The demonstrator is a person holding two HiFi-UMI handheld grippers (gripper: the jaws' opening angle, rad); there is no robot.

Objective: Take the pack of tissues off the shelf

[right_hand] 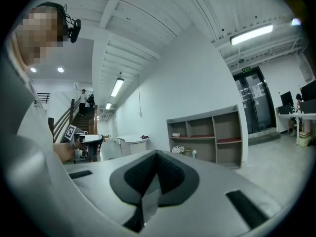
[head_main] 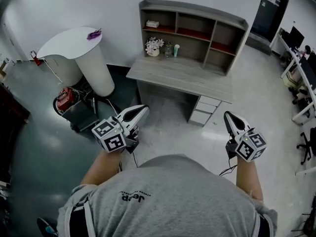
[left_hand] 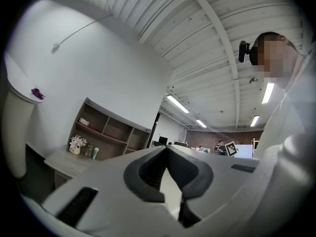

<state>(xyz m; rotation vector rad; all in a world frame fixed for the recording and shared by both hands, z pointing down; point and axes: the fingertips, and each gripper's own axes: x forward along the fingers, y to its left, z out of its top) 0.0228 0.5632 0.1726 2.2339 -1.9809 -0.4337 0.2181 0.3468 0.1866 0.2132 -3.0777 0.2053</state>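
Your left claw (head_main: 144,108) and right claw (head_main: 228,115) are both clenched on nothing, well apart from the shelf (head_main: 197,13). The pack of tissues (head_main: 152,23) lies in its upper left compartment. Arriving with a claw closed, you may push the pack deeper, or knock the flowers (head_main: 153,45) on the tabletop (head_main: 182,75) below. Only the head view shows how far you stand; the gripper views show the tips meeting.

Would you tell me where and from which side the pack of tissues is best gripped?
Probably across its short width, coming in through the open front of the shelf: the pack of tissues lies flat in the top left compartment.
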